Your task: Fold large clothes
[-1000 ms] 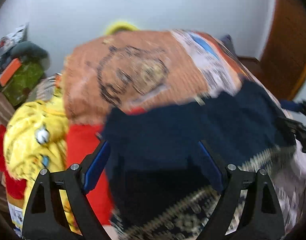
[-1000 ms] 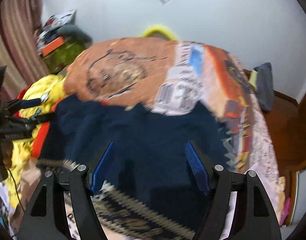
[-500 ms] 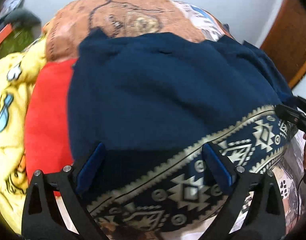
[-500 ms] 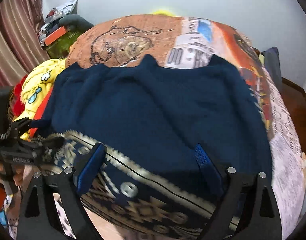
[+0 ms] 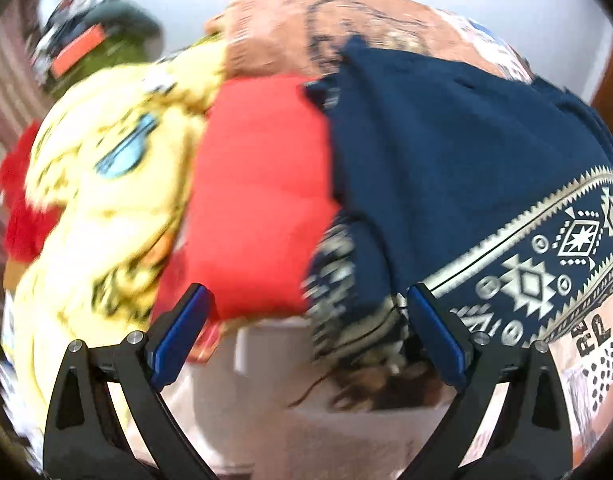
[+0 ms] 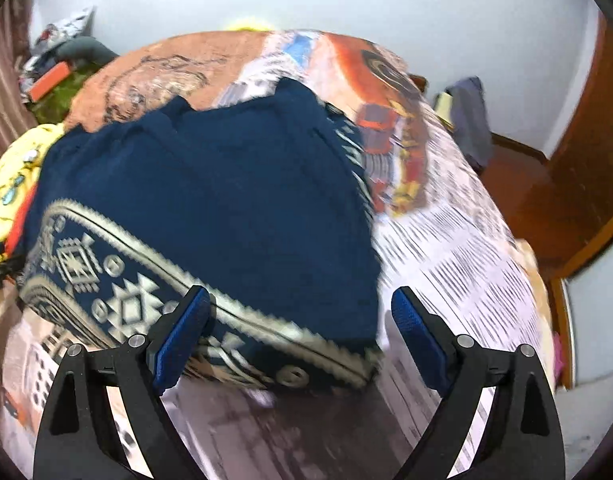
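Both claws gape wide and hold nothing: the left claw (image 5: pixel 306 328) hovers over the near left corner of a navy sweater (image 5: pixel 446 152), the right claw (image 6: pixel 302 328) over its near right hem. The sweater lies spread on a printed bedspread (image 6: pixel 446 240). Left of it sit a red garment (image 5: pixel 258 200) and a yellow cartoon-print cloth (image 5: pixel 106 208).

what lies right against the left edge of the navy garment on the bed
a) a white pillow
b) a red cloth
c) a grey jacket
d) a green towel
b: in the left wrist view a red cloth sits directly beside the left edge of the navy garment, with a yellow printed fabric further left.
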Demonstrator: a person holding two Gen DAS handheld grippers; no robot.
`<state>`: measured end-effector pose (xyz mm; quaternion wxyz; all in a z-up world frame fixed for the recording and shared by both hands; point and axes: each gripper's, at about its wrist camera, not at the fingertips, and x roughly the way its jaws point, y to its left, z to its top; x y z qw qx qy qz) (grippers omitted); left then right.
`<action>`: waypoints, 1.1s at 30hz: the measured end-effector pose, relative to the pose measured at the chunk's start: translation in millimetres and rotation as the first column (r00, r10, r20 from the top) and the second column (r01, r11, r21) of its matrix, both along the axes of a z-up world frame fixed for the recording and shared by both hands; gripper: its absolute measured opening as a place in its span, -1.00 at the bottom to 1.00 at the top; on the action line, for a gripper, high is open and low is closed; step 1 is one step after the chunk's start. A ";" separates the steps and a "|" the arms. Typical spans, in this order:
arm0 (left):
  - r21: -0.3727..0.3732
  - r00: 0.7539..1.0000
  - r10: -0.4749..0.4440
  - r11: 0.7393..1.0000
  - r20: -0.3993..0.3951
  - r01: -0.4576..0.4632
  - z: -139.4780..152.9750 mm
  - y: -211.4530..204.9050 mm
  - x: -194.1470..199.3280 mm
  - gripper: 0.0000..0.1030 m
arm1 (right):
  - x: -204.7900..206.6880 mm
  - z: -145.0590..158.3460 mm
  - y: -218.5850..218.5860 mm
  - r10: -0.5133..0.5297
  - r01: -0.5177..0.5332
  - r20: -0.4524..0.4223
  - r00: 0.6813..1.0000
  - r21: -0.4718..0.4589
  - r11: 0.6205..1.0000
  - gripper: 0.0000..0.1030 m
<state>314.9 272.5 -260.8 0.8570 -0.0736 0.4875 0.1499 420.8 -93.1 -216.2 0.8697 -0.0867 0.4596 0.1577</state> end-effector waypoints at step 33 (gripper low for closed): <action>-0.762 0.971 0.171 0.648 0.167 0.017 -24.2 -18.6 -37.8 0.70 | -37.4 33.2 15.6 0.050 -0.046 -0.032 0.998 0.112 0.993 0.76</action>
